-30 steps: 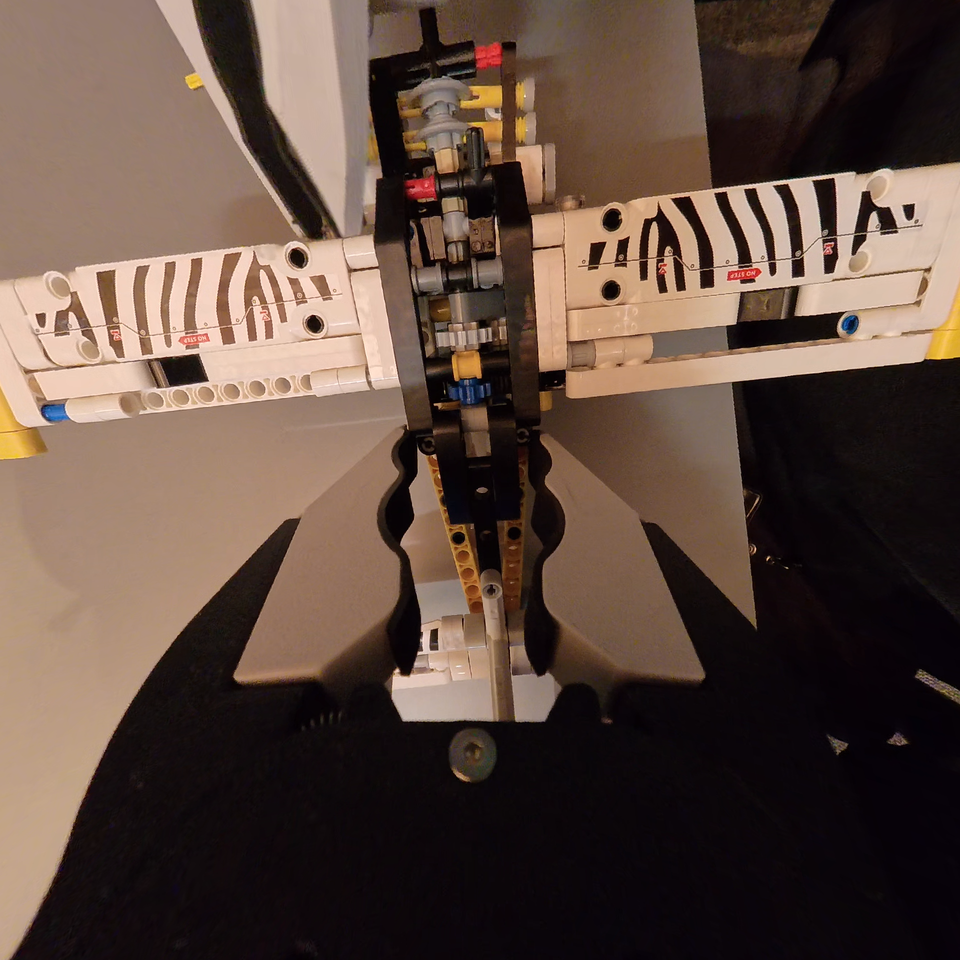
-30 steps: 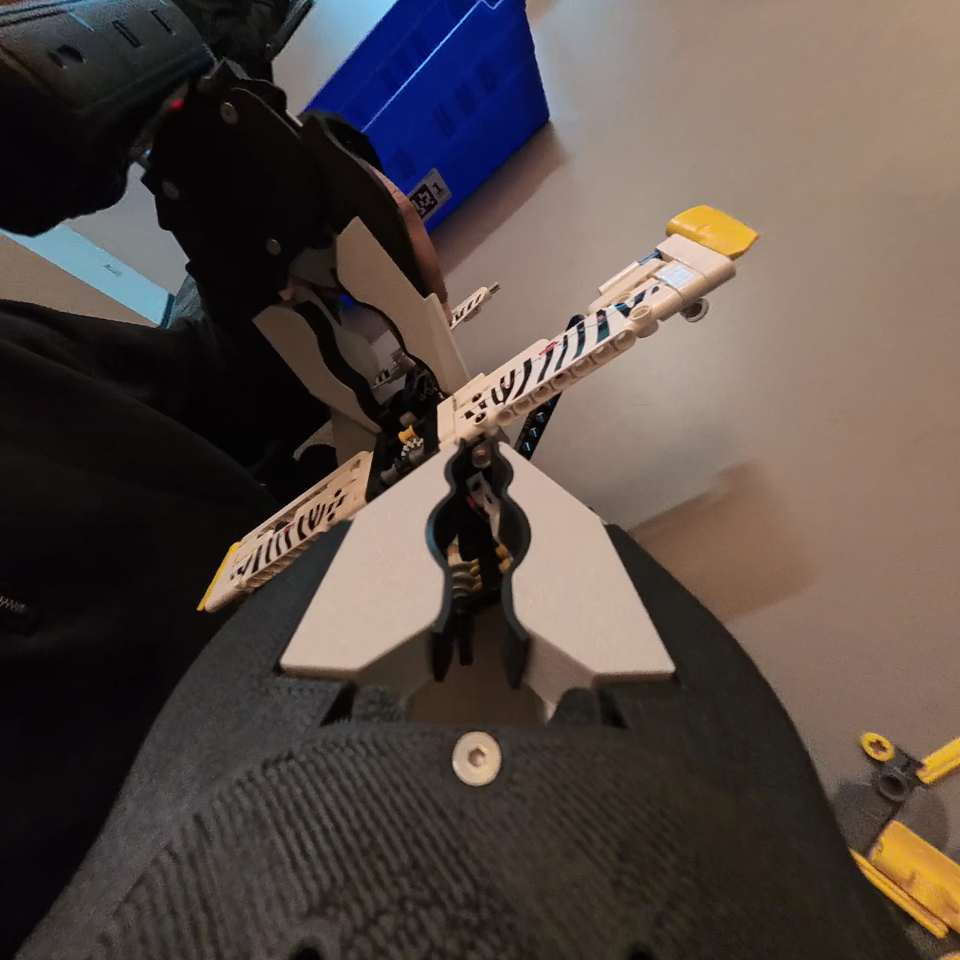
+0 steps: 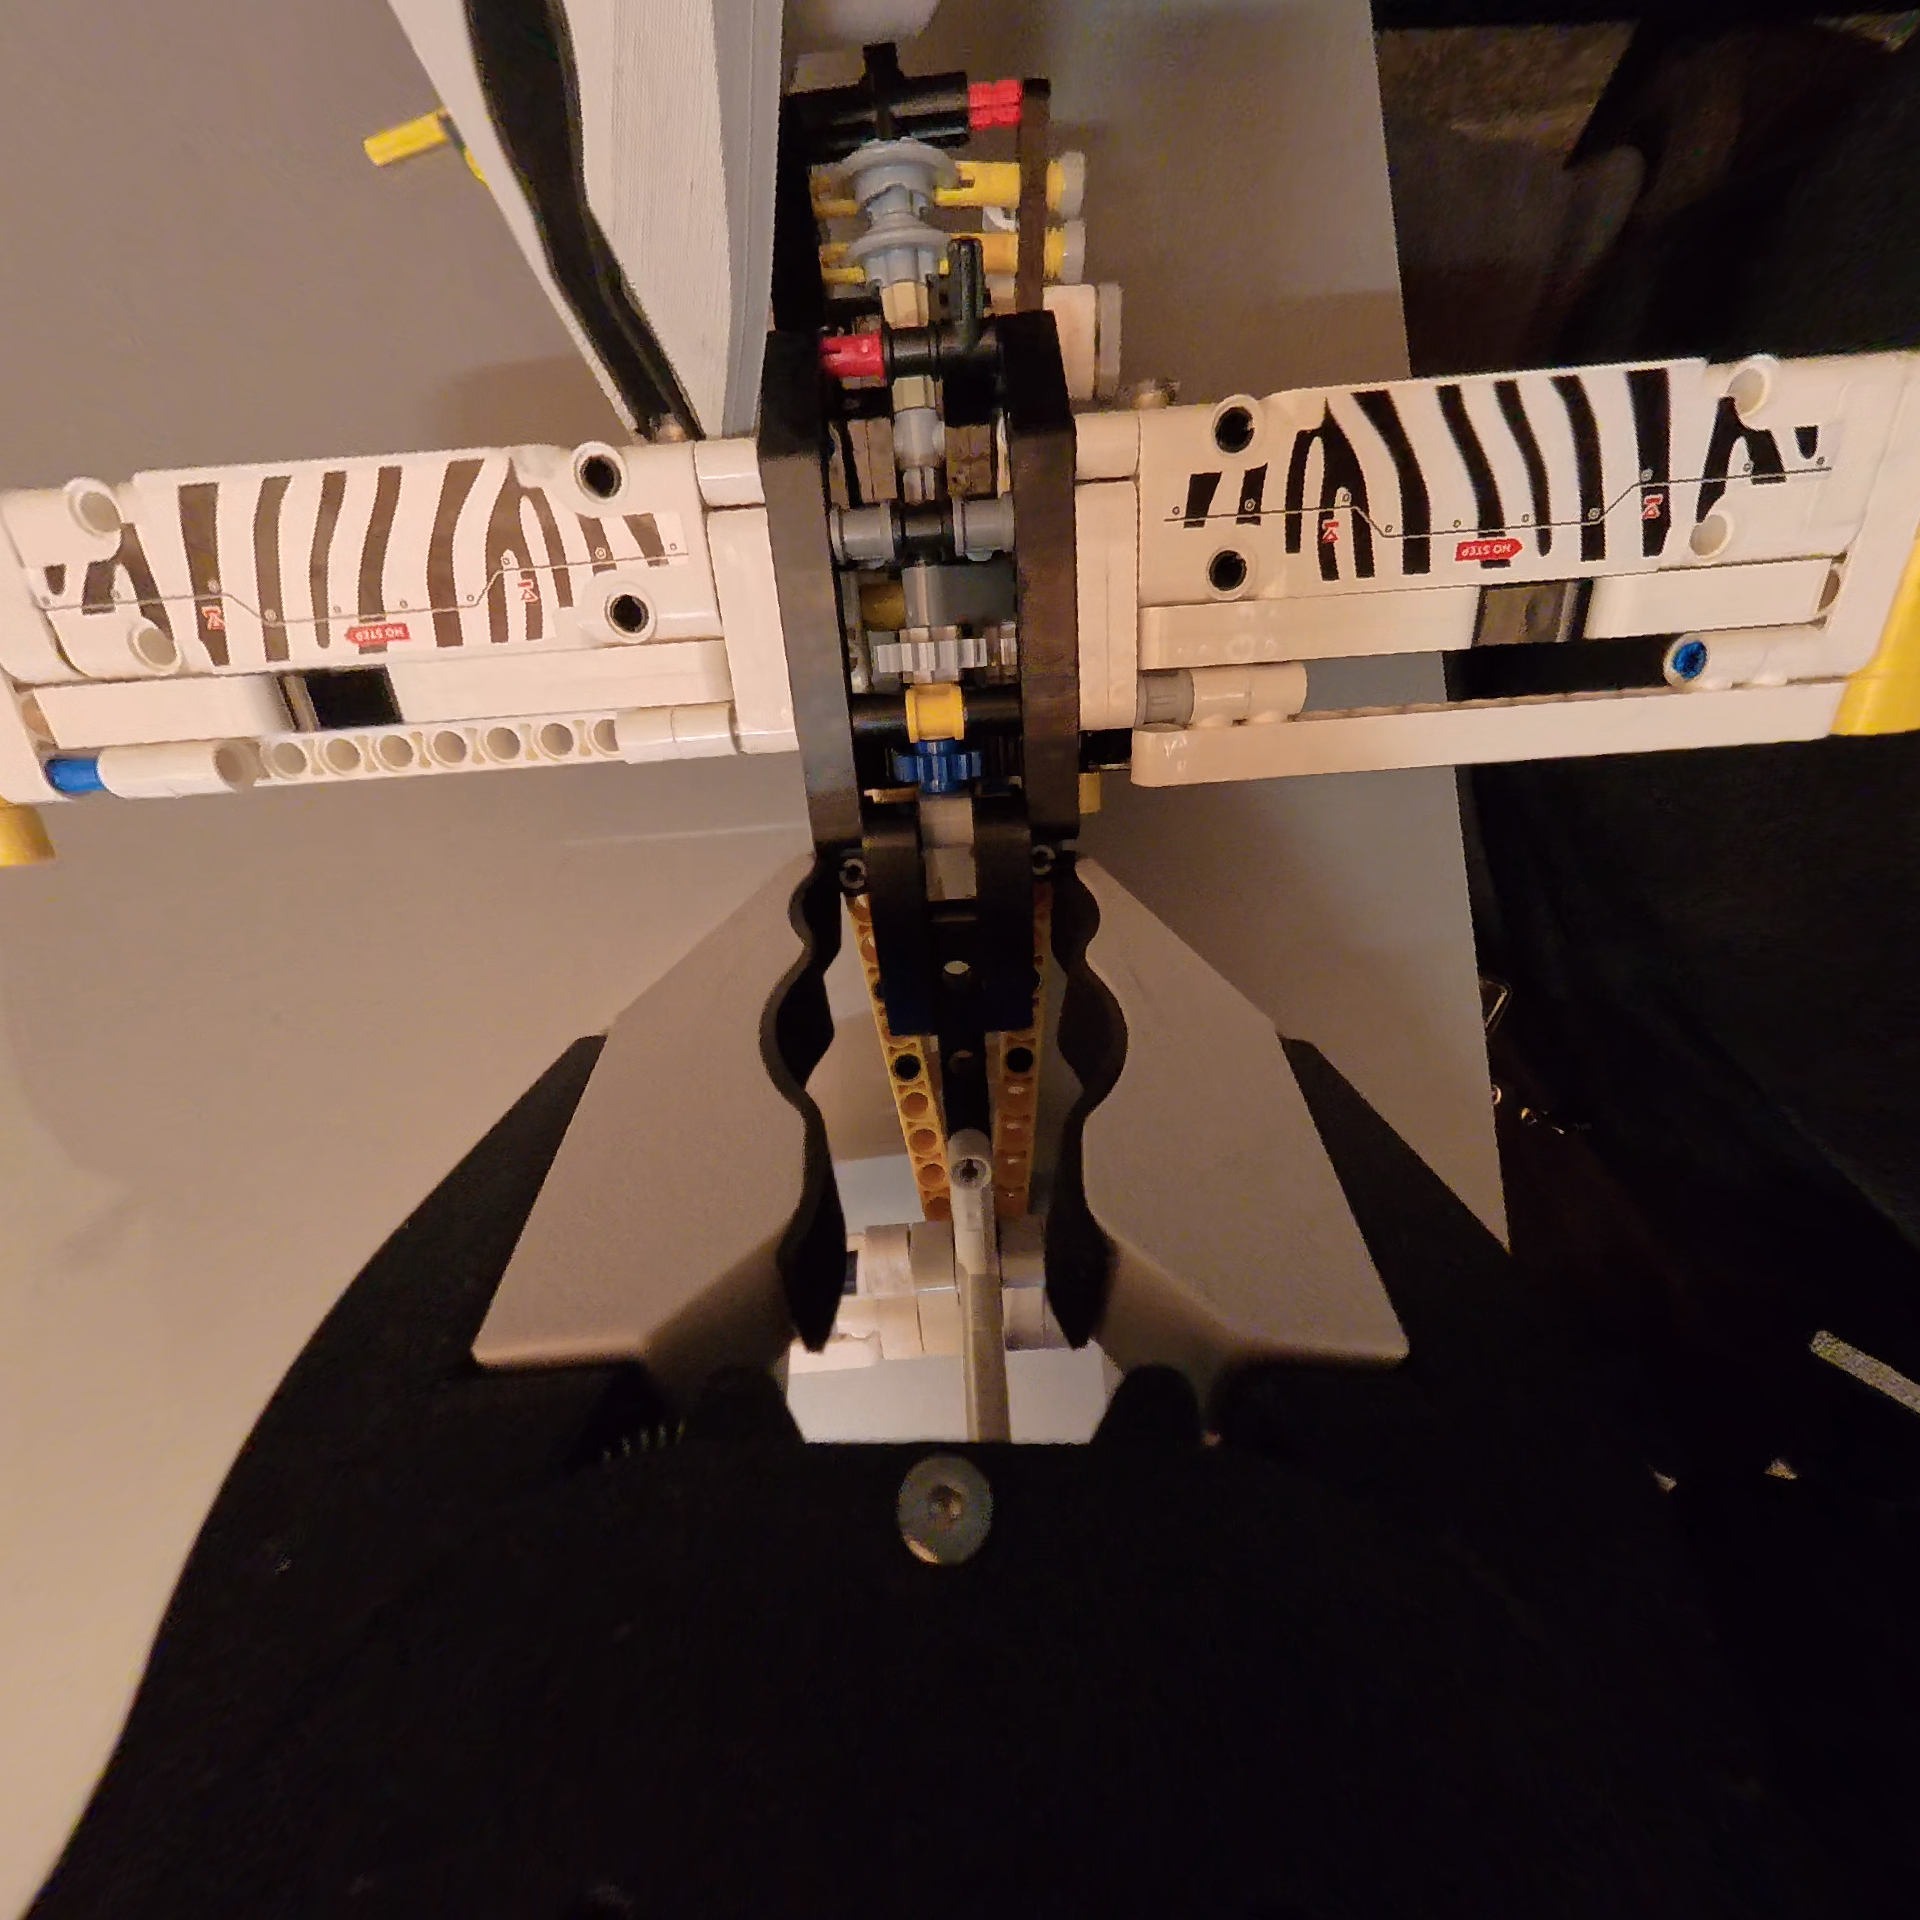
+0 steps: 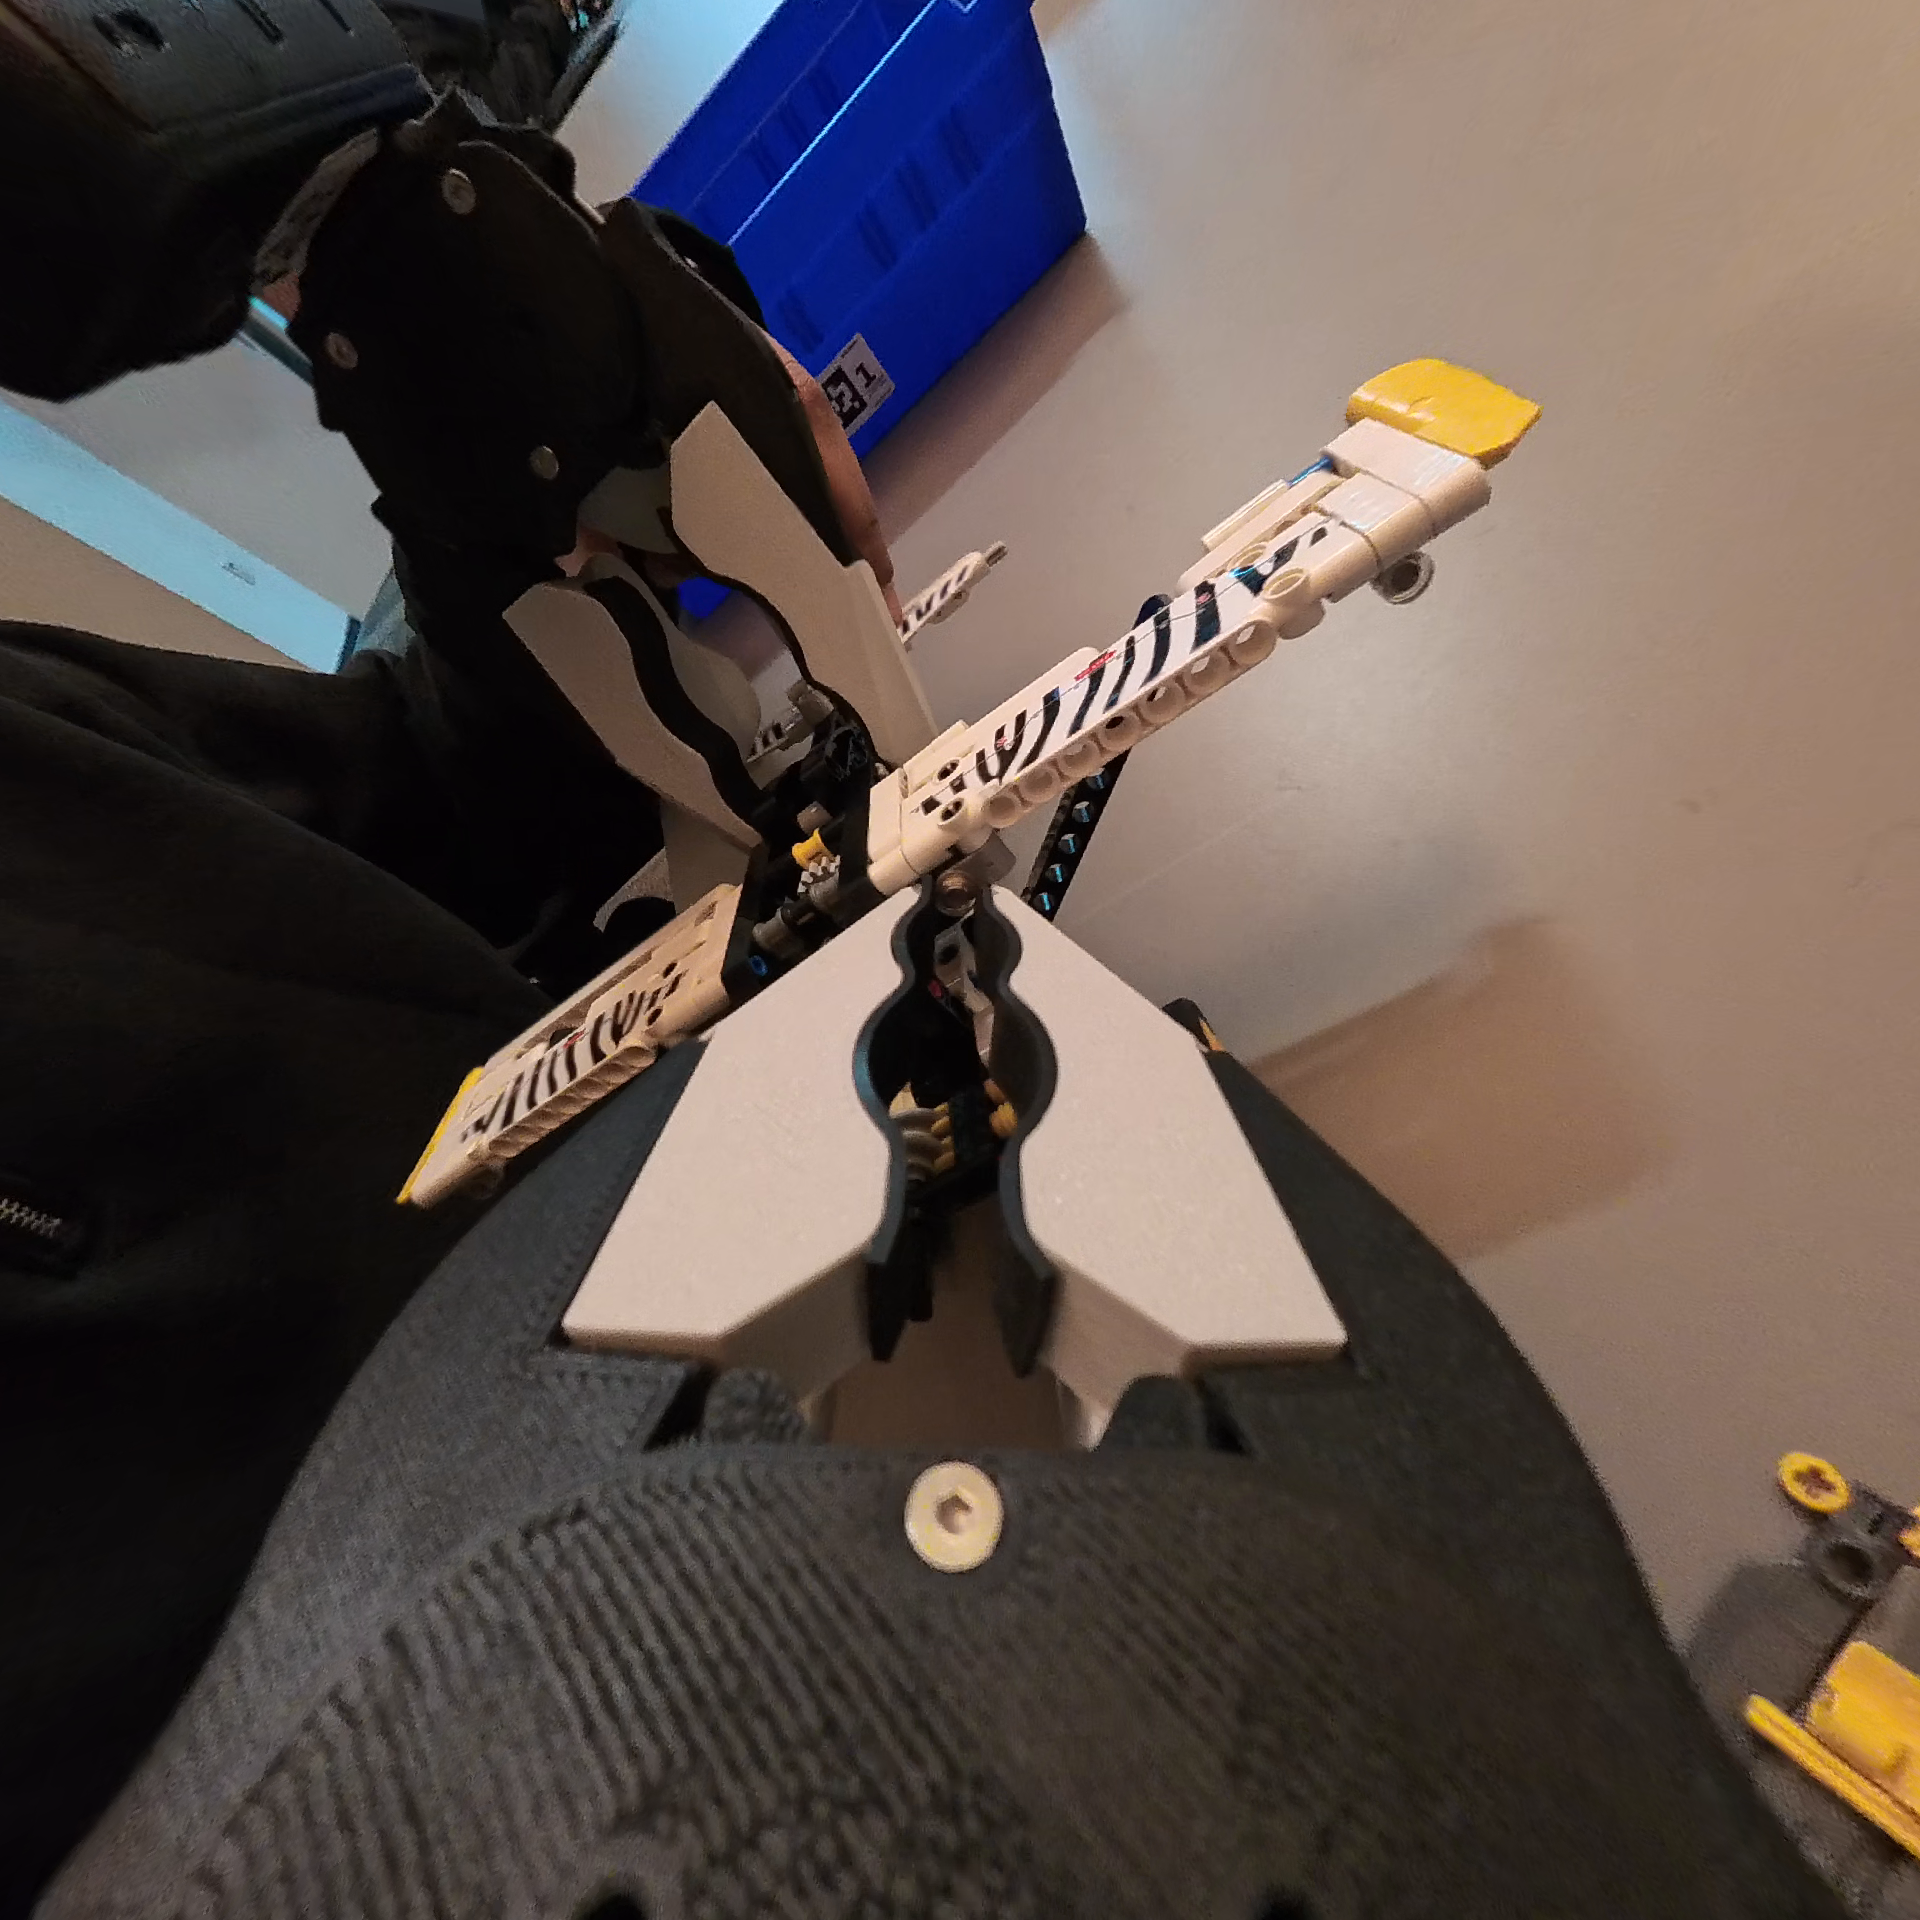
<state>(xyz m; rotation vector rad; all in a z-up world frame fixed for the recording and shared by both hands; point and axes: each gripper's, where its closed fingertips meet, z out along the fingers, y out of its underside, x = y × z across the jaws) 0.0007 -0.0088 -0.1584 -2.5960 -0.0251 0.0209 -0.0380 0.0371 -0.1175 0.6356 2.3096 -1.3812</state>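
The left gripper (image 3: 945, 894) is partly open, with its two pads clamped on the narrow black-and-yellow frame of a brick-built model aeroplane (image 3: 1455, 499); the frame runs back between its fingers (image 3: 800, 1039), and the model is held up off the table (image 3: 260, 1039). The right gripper (image 4: 954, 904) is nearly closed, its tips pinching a small grey pin (image 4: 954, 889) under the wing root on the model's far side. Just beyond the tips is an open midsection of gears and axles, with no panels over it. Counted: two grippers, one model, and two white wings with black stripes, each yellow-tipped. A few loose yellow pieces (image 4: 1849, 1714) lie on the table at the near right. One blue bin (image 4: 883, 208) stands far off, and a person's dark sleeve (image 4: 208, 935) fills the left.
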